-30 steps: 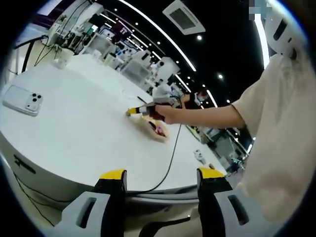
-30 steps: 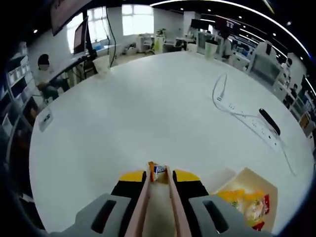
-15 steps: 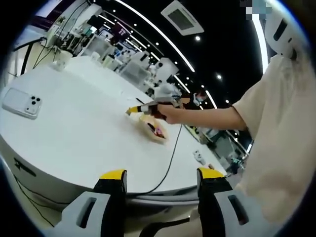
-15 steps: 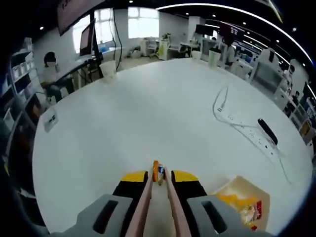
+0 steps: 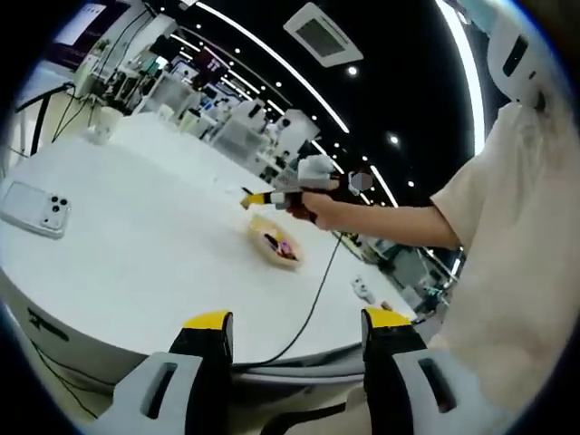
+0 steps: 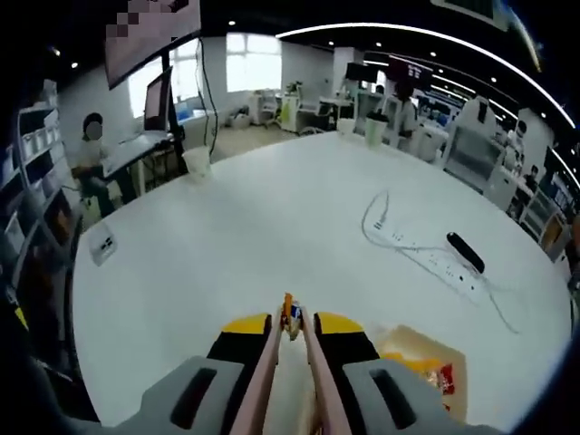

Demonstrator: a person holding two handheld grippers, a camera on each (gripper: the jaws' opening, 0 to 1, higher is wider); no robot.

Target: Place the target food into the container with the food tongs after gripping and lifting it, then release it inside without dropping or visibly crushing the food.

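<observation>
Tongs (image 6: 290,362) sit clamped in the right gripper (image 6: 292,328), their two pinkish arms pressed nearly together on a small orange-wrapped snack (image 6: 288,314) pinched at the tips, clear of the white table (image 6: 272,227). At four o'clock from the tips, just beside the gripper, lies the tan container (image 6: 426,362) with bright packets already inside. Farther out, toward two o'clock, a white power strip (image 6: 421,258) with its cord and a dark remote-like object (image 6: 462,251) rest on the table.

In the left gripper view, the left gripper (image 5: 294,340) stands with jaws spread wide, holding nothing, off the table's near edge. A phone (image 5: 34,208) lies at nine o'clock; the container (image 5: 274,243) sits farther out, below the right gripper (image 5: 263,197).
</observation>
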